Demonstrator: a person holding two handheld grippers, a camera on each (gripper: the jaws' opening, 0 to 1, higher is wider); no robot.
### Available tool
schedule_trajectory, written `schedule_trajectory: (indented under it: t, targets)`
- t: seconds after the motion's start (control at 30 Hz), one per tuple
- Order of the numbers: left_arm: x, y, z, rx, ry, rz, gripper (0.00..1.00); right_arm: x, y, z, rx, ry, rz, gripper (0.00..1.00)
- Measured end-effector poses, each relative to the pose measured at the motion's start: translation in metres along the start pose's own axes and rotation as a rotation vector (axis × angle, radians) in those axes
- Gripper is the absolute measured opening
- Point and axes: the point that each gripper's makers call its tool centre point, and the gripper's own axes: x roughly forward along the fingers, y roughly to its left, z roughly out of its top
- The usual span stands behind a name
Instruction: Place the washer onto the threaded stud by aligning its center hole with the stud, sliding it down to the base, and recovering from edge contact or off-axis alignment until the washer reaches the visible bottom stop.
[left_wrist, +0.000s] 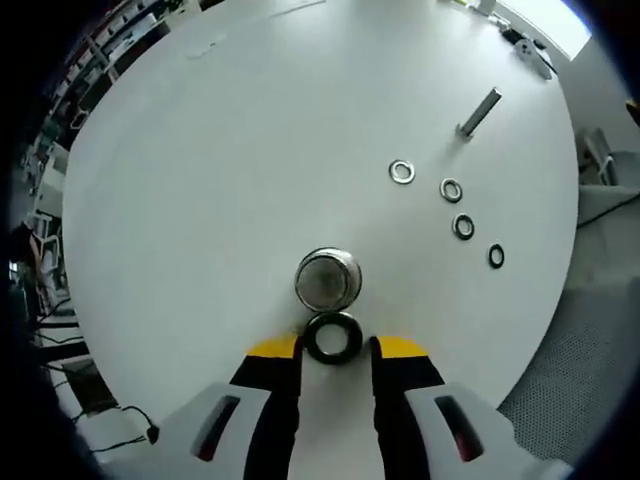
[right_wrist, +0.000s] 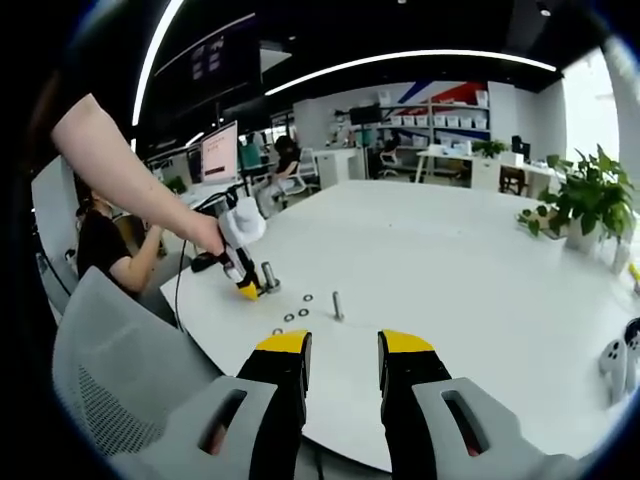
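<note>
In the left gripper view a black washer (left_wrist: 333, 338) lies flat on the white table (left_wrist: 230, 170), between the yellow-tipped fingers of my left gripper (left_wrist: 335, 350). The jaws stand open on either side of it, with a thin gap each side. Just beyond the washer stands a shiny metal cylinder (left_wrist: 327, 279), seen from above. A slim threaded stud (left_wrist: 480, 112) stands farther off, with several loose washers (left_wrist: 451, 189) in a row near it. My right gripper (right_wrist: 345, 345) is open and empty, held back from the table. From there I see the left gripper (right_wrist: 243, 285) beside the cylinder (right_wrist: 268, 275) and the slim stud (right_wrist: 338, 305).
A person's arm (right_wrist: 130, 165) holds the left gripper. A grey mesh chair (right_wrist: 110, 370) stands at the table's near edge. Another person (right_wrist: 100, 240) sits behind it. A potted plant (right_wrist: 590, 200) and a white controller (right_wrist: 615, 355) sit on the table's right side.
</note>
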Motion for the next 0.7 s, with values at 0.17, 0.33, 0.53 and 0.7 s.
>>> schedule_trajectory:
  t: [0.17, 0.33, 0.53, 0.7]
  targets:
    - [0.0004, 0.0017, 0.0020, -0.007, -0.024, 0.003, 0.22, -0.0002, 0.0005, -0.0001, -0.001, 0.001, 0.001, 0.29]
    - [0.0002, 0.0006, 0.0014, -0.016, -0.027, 0.008, 0.22, 0.0002, 0.0006, -0.0003, -0.004, 0.002, 0.002, 0.29]
    - [0.0000, -0.0012, -0.0004, -0.049, -0.096, 0.014, 0.21, 0.0000, 0.0002, -0.0002, -0.003, 0.001, 0.000, 0.29]
    - [-0.0013, -0.0001, -0.0005, -0.067, -0.130, 0.021, 0.20, -0.0004, -0.0008, 0.0000, -0.002, 0.000, -0.004, 0.29]
